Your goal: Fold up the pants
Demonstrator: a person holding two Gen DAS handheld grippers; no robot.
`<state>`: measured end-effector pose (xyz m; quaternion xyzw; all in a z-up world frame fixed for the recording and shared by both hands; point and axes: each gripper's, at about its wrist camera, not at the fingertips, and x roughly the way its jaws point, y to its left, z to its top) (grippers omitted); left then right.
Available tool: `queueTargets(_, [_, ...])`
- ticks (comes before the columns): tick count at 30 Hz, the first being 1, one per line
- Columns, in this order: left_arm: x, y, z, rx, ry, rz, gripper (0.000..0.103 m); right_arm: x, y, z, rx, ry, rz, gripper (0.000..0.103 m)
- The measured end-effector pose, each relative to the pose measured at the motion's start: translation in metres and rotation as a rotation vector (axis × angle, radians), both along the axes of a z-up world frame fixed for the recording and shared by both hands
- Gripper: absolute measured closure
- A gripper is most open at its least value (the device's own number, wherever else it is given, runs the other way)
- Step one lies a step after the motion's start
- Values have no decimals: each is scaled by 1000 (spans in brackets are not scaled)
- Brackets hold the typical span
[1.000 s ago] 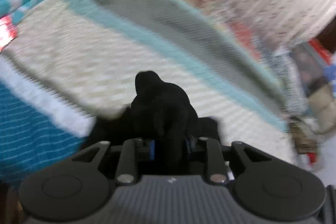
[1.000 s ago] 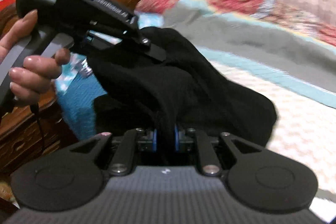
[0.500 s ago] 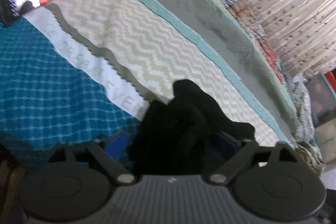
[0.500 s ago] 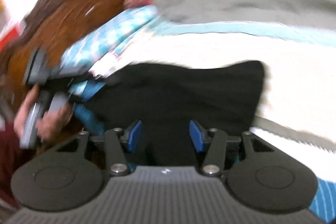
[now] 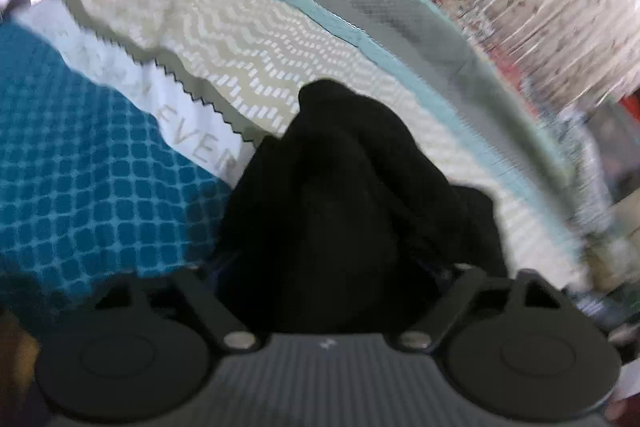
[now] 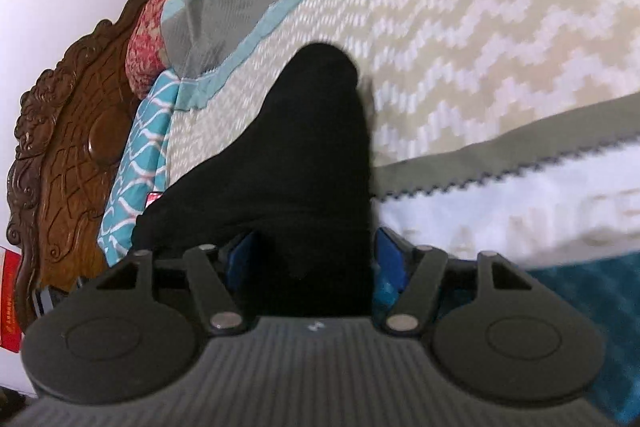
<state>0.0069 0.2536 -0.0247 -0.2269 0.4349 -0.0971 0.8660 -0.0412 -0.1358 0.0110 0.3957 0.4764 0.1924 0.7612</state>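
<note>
The left tool [image 5: 332, 267] points steeply down, its jaws spread wide after just closing a little; dark pants [image 5: 340, 187] bunch between them, pads hidden. The right tool [image 6: 316, 255] tilts down too, jaws just opened, blue pads [image 6: 390, 255] standing clear (a visible gap on the right side) of the cloth.

A patchwork bedspread [image 6: 480, 27] covers the bed, with a carved wooden headboard [image 6: 72, 131] behind.
</note>
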Motion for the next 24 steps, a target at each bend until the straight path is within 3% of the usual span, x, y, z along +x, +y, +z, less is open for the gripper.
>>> queueTargets(2, [-8, -5, 5, 28, -32, 13, 43, -2, 13, 18, -95, -64, 53, 48])
queueTargets(3, [-12, -4, 8, -2, -41, 26, 54, -2, 17, 26, -137, -106, 80, 53])
queueTargets(7, [-28, 1, 14, -159, -99, 105, 67, -18, 31, 72, -244, -311, 169, 59])
queueTargets(11, [-15, -20, 26, -280, -129, 104, 69, -33, 38, 114, -339, -535, 225, 60])
queueTargets(15, [25, -57, 48, -338, -176, 48, 69, -21, 17, 139, -414, -666, 213, 60])
queueTargets(19, [76, -102, 64, -363, -218, 2, 69, 18, -25, 147, -463, -703, 153, 60])
queueTargets(24, [142, -179, 71, -327, -215, -66, 69, 70, -71, 142, -518, -718, 60, 60])
